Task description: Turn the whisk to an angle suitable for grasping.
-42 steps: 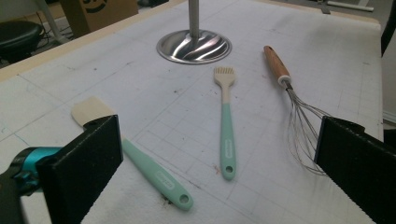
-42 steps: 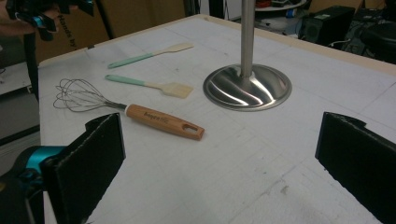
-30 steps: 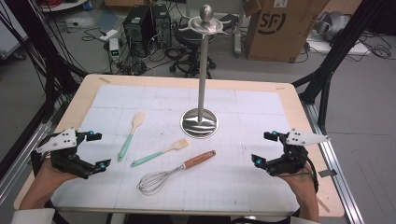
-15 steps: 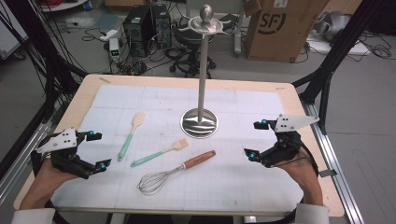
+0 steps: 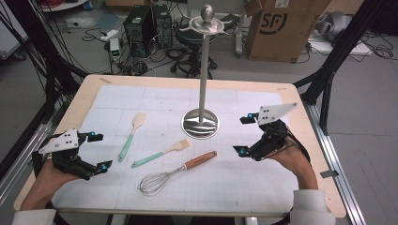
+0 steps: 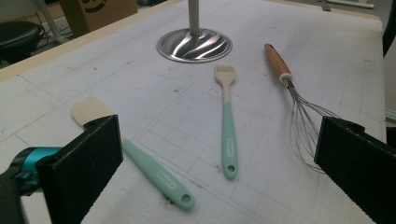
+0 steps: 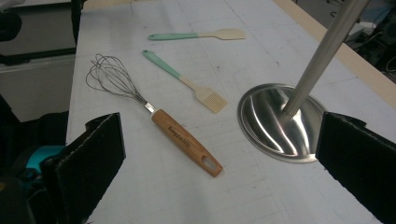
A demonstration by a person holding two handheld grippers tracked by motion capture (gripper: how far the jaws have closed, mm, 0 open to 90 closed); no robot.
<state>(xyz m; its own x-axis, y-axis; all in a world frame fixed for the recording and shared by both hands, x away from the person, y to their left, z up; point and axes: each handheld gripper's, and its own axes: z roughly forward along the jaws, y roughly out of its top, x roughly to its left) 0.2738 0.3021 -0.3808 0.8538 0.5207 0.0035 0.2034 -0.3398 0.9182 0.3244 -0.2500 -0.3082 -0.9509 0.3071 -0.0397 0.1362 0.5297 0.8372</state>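
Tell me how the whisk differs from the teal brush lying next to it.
The whisk has a brown wooden handle and a bare wire cage; the brush has a teal handle and a pale flat bristle head. The whisk looks longer and bulkier, the brush slimmer. Both lie flat on the white mat, roughly parallel, with a hanging hole at the handle end.

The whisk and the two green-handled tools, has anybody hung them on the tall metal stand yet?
Not yet. The whisk, spatula and brush all lie flat on the table, and the stand is bare. Both the right gripper and left gripper are open, holding nothing. All three remain to be hung.
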